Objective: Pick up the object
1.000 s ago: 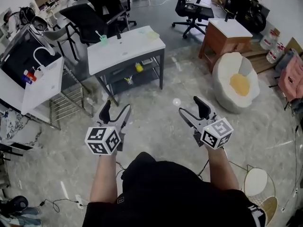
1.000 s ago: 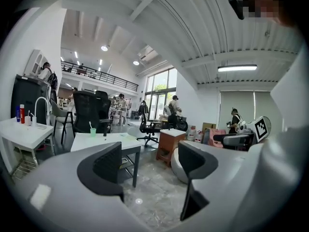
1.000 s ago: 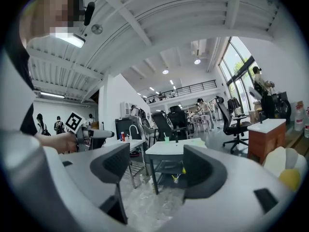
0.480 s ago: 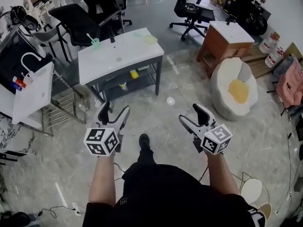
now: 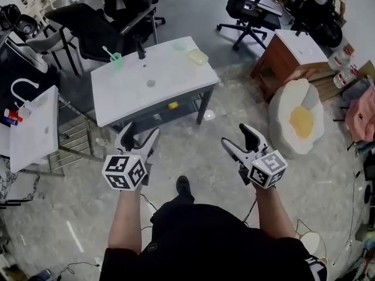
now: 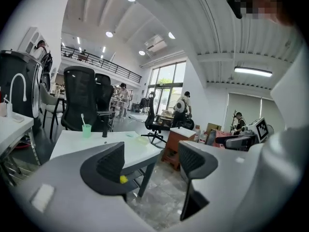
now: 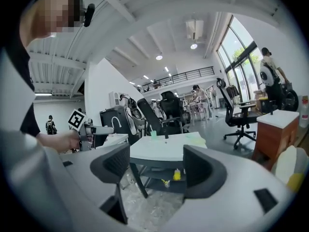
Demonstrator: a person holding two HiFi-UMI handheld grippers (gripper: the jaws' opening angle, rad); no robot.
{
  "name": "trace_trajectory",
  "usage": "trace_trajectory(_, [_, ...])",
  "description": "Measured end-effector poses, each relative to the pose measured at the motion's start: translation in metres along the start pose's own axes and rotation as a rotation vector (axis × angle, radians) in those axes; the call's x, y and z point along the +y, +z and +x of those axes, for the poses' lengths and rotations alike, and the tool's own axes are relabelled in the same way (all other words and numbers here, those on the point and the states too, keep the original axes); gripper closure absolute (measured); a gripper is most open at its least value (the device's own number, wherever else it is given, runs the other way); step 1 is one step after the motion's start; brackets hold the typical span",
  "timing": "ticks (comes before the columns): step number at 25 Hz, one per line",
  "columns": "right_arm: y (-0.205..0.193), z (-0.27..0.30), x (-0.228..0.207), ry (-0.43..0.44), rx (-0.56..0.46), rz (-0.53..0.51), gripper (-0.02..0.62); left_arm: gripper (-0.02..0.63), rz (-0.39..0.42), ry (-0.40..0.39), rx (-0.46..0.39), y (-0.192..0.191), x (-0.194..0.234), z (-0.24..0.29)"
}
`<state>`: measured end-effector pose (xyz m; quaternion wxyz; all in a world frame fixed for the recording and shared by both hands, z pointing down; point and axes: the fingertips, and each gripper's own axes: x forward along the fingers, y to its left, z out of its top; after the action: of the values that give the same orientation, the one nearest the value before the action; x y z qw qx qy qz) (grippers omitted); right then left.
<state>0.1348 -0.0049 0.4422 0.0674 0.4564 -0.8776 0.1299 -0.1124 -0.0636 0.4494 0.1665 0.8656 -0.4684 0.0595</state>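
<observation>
- Left gripper [image 5: 140, 132] first: its two dark ribbed fingers [image 6: 110, 164] are standing well apart, with nothing between them but floor and the table's edge far off.
- Right gripper [image 5: 235, 134] is doing the same: its fingers [image 7: 117, 163] are spread wide and gripping nothing.
- Both are hanging in the air in front of the person, side by side, pointing toward the white table [image 5: 158, 92], clear of it.
- The task is not naming its object, and I cannot tell which one is meant, so here are the candidates.
- A green cup [image 5: 116, 57] is standing upright at the table's far left corner, with a pale stick poking out of it.
- A pale yellow block [image 5: 198, 56], flat and soft-edged, is lying at the far right corner.
- A small yellow piece [image 5: 173, 105] is sitting on the lower shelf under the top; it is too small to name.
- Nothing is touching any of them.
- A short black upright fitting [image 5: 140, 52] is standing just right of the cup.
- The tabletop is showing plain white, on dark legs.
- The floor [image 5: 193, 157] is looking grey and marbled.
- Black office chairs [image 5: 102, 25] are crowding behind the table.
- A wooden cabinet [image 5: 287, 54] and an egg-shaped seat [image 5: 300, 124] are sitting at the right.
- A white sink unit [image 5: 32, 127] is standing at the left.
</observation>
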Motion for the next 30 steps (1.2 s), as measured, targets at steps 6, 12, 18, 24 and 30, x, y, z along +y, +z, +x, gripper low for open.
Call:
trace_trajectory(6, [0.021,0.068,-0.007,0.015,0.015,-0.008,0.285,0.256,-0.015,-0.027,-0.01,0.025,0.046,0.037])
trace_trajectory(12, [0.031,0.094,-0.019,0.021,0.037,-0.01,0.287,0.259,-0.022,-0.043,-0.052,0.045,0.057,0.051])
trace_trajectory(18, [0.035,0.129,-0.044,0.056,0.039,-0.004,0.286,0.288,-0.033,-0.041,-0.033,0.045,0.066,0.083])
trace_trajectory(24, [0.038,0.184,-0.109,0.082,0.032,0.029,0.287,0.337,-0.018,-0.009,-0.017,0.061,0.084,0.155])
trace_trajectory(30, [0.047,0.253,-0.2,0.096,0.061,0.041,0.287,0.357,0.019,-0.04,0.039,0.083,0.086,0.267])
